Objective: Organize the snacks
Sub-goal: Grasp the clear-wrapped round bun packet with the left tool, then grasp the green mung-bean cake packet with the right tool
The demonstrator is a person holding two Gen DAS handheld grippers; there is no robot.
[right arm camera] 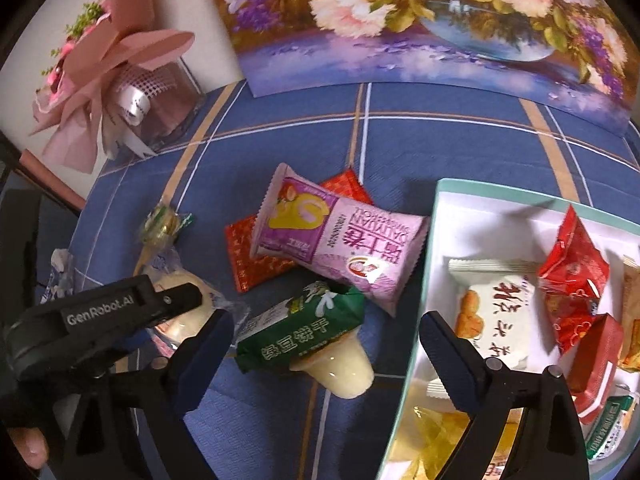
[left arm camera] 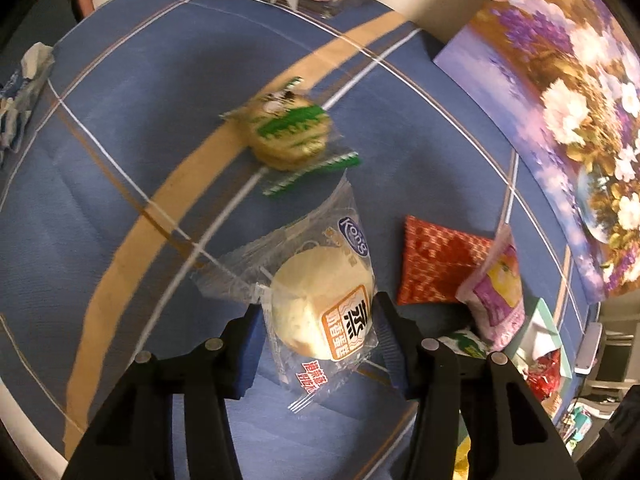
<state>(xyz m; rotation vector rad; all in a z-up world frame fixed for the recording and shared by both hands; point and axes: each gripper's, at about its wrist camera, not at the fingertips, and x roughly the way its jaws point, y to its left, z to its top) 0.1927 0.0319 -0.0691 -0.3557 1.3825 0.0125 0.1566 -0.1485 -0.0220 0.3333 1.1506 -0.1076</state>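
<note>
A: What does the left gripper (left arm camera: pixel 320 320) have?

B: Its jaws are closed on a steamed cake in a clear wrapper (left arm camera: pixel 320 312), one blue pad on each side. The cake is pale, round and soft-looking, with an orange-framed label and red print on the wrapper end nearest the camera. It sits over the blue checked tablecloth (left arm camera: pixel 120 160), toward the side of the table where the box stands.

A: What lies around it?

B: Just past it, a green-and-gold wrapped biscuit (left arm camera: pixel 290 136) lies on the tan stripe of the cloth. Beside the cake lies a flat red packet (left arm camera: pixel 436 268), with a pink-and-purple snack bag (right arm camera: pixel 340 244) resting across it. Near that, a green packet (right arm camera: pixel 300 328) lies over a pale jelly cup (right arm camera: pixel 344 368).

A: And the right gripper (right arm camera: pixel 324 340)?

B: Spread wide with nothing gripped; the green packet and jelly cup show between its fingers, and I cannot tell whether the pads touch them.

A: The container?

B: A white box with a mint-green rim (right arm camera: pixel 430 248) at the table's edge. Inside are a white biscuit packet with black characters (right arm camera: pixel 500 316), crinkled red packets (right arm camera: pixel 572 272), a small red box (right arm camera: pixel 596 364), a green-and-white packet (right arm camera: pixel 608 424) and yellow wrapped sweets (right arm camera: pixel 432 436).

A: Behind them?

B: A flower painting (right arm camera: pixel 400 20) leans along the back edge, and a pink bouquet (right arm camera: pixel 112 80) stands at the back corner.
</note>
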